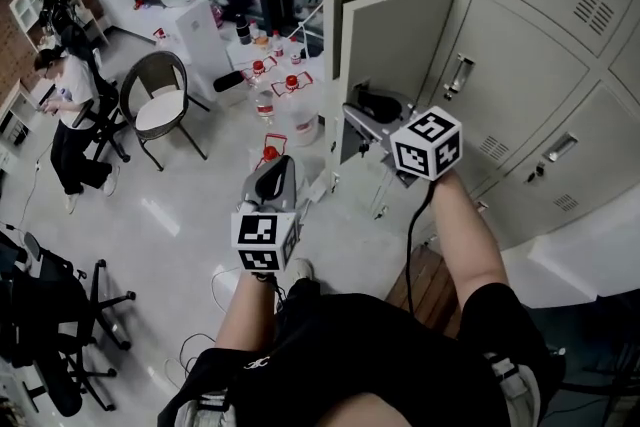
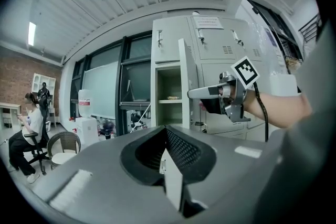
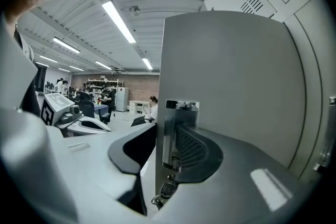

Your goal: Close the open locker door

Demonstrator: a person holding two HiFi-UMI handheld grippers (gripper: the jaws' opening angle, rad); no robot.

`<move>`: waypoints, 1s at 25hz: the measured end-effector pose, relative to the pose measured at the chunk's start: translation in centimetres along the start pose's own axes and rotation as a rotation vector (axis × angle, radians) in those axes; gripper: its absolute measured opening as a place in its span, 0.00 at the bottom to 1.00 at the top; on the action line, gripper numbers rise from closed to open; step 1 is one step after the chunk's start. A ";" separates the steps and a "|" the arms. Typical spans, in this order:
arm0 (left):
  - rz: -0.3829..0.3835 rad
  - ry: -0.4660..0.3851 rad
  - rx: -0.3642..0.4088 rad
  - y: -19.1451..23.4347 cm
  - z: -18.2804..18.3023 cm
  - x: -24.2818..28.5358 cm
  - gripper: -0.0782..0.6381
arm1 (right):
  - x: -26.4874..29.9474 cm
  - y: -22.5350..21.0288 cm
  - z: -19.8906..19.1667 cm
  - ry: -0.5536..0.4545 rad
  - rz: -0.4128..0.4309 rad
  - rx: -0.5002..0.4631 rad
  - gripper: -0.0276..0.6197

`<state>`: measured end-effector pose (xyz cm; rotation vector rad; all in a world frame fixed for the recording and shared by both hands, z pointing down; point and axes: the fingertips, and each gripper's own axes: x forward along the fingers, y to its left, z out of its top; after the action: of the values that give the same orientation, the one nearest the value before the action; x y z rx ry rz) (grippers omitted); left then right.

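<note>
The beige locker door (image 1: 395,45) stands partly open in front of its open compartment (image 2: 168,97). My right gripper (image 1: 355,115) is at the door's free edge, at about latch height. In the right gripper view the door (image 3: 231,86) fills the right side, and its edge with the metal latch sits between the jaws of that gripper (image 3: 168,147), both pads against it. My left gripper (image 1: 272,167) hangs lower left over the floor, away from the locker. Its jaws (image 2: 167,152) meet with nothing between them. From there the right gripper (image 2: 210,93) shows against the edge-on door (image 2: 184,81).
Closed lockers (image 1: 530,65) flank the open one on the right. Several water jugs (image 1: 275,85), a dispenser (image 1: 190,25) and a round chair (image 1: 160,105) stand on the floor to the left. A seated person (image 1: 65,115) and a black office chair (image 1: 50,315) are further left.
</note>
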<state>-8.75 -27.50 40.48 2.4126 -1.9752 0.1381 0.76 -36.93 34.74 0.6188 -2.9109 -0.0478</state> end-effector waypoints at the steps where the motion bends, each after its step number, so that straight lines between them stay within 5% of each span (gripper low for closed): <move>1: -0.005 -0.004 0.000 0.7 0.1 0.6 0.11 | 0.8 -0.3 0.1 0.002 -0.009 -0.005 0.24; 17: -0.113 -0.021 -0.007 9.3 0.7 9.8 0.11 | 9.6 -7.5 2.2 -0.044 -0.260 0.038 0.12; 25: -0.152 -0.009 0.003 12.4 1.1 13.2 0.11 | 11.7 -11.5 2.9 -0.029 -0.465 0.048 0.11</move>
<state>-18.26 -42.90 39.97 2.5577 -1.7866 0.1265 -5.64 -52.17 32.89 1.2976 -2.7339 -0.0431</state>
